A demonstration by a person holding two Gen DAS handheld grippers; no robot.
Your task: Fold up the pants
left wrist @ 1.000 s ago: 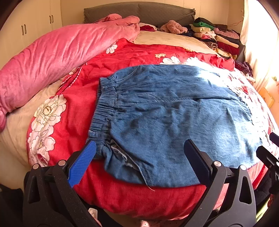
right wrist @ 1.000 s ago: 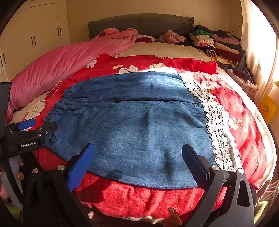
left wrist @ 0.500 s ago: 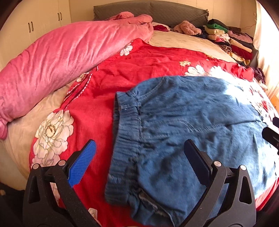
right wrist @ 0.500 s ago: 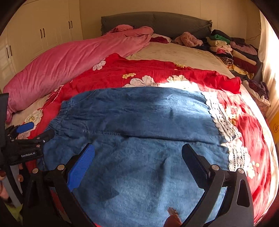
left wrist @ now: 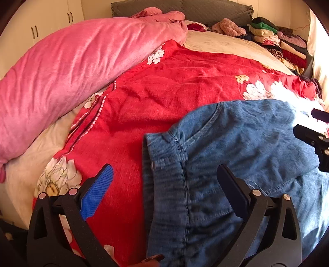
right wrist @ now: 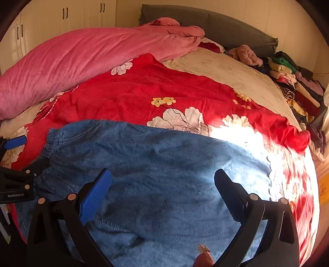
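Blue denim pants point(left wrist: 236, 156) lie flat on a red floral bedspread point(left wrist: 164, 90). Their elastic waistband point(left wrist: 164, 184) sits between the jaws of my open left gripper point(left wrist: 164, 189), which hovers low over it. My right gripper point(right wrist: 162, 191) is open and empty, low over the middle of the pants point(right wrist: 164, 164). The pants' white lace hem point(right wrist: 273, 178) lies to its right in bright sun. The left gripper also shows at the left edge of the right wrist view point(right wrist: 18, 174), beside the waistband.
A long pink quilt roll point(left wrist: 72, 67) lies along the bed's left side. A stack of folded clothes point(left wrist: 277, 41) sits at the far right by the grey headboard point(left wrist: 205, 10). White wardrobes point(right wrist: 61, 18) stand at the left.
Both grippers have moved forward and lower over the pants, from the bed's near edge to above the denim. Both stay open. The pants have not moved.
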